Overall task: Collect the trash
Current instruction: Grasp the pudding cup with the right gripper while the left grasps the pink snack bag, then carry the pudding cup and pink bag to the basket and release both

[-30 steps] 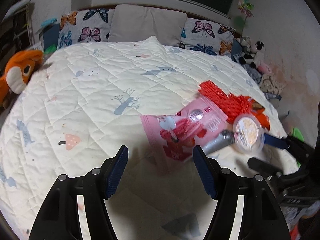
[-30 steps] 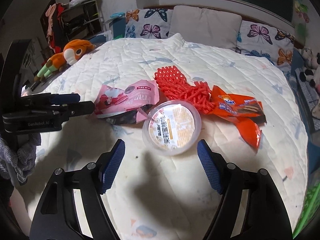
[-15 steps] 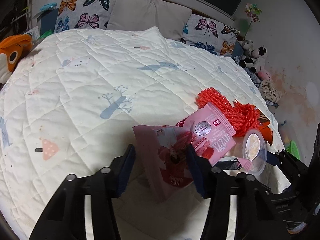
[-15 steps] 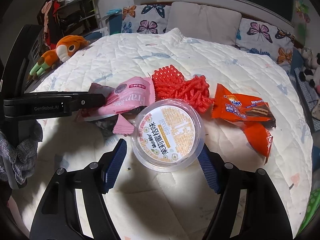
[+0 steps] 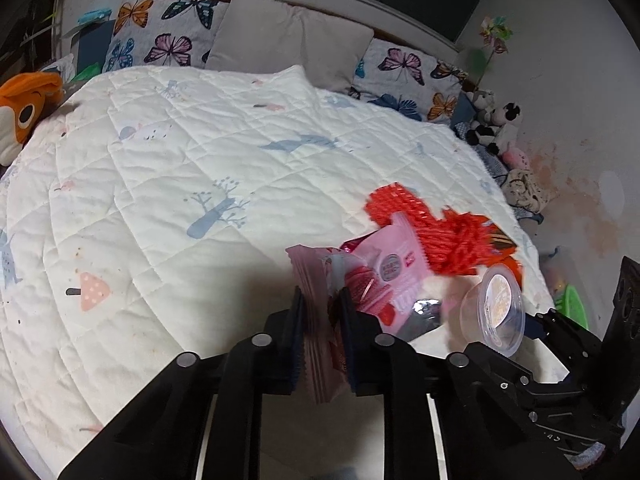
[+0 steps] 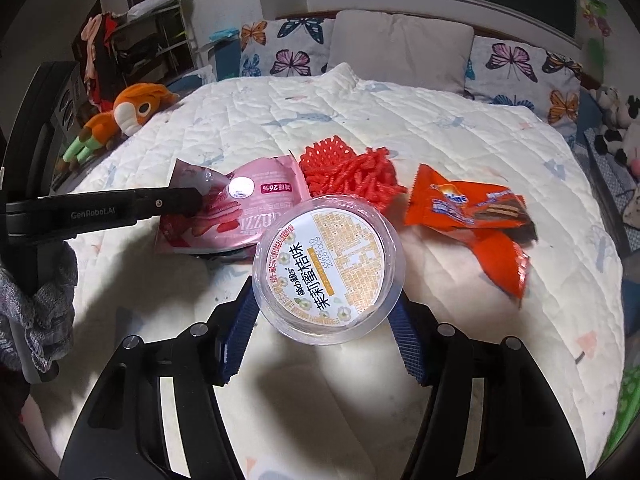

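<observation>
Left gripper (image 5: 320,312) closing on pink wrapper (image 5: 372,280).

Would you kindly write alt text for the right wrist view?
The right gripper is closing its jaws around a clear plastic cup with a printed lid, on a white quilt. Behind it lie a pink wrapper pinched by the left gripper, a red foam net and an orange wrapper.

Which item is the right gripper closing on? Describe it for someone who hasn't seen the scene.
On the white quilted bed, find the trash cluster near the front edge. Between the closing right gripper sits the clear round plastic cup: the only rigid container, with a printed foil lid, unlike the pink wrapper, red foam net and orange wrapper.
</observation>
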A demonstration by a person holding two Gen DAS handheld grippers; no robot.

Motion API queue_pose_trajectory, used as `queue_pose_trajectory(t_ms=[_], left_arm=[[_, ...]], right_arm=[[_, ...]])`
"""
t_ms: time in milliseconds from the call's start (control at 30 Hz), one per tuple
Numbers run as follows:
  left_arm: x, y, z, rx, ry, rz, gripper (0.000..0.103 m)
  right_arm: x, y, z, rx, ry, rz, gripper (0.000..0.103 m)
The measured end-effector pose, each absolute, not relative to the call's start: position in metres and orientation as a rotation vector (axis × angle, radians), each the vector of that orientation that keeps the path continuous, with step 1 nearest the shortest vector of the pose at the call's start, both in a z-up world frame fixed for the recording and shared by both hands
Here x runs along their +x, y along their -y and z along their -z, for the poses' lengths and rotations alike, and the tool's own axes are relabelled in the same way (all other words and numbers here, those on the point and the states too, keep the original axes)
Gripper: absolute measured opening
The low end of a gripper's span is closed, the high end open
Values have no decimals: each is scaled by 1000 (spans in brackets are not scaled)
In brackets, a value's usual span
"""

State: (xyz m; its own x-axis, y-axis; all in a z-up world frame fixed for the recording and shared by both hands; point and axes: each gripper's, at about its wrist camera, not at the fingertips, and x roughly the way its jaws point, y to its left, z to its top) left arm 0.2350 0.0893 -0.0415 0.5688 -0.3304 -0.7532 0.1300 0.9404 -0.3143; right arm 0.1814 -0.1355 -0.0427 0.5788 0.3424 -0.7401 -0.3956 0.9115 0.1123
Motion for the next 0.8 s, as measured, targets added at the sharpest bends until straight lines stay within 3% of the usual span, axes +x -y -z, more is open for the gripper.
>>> queue_pose_trajectory(t_ms=[500,800], left_arm=[[169,-61,-8,-233,-832,387,10],[142,-3,-30,-195,-803,517,10]], right_arm=[[112,197,12,-13,-789,-392,63],[80,260,1,50,-763,-275,63]])
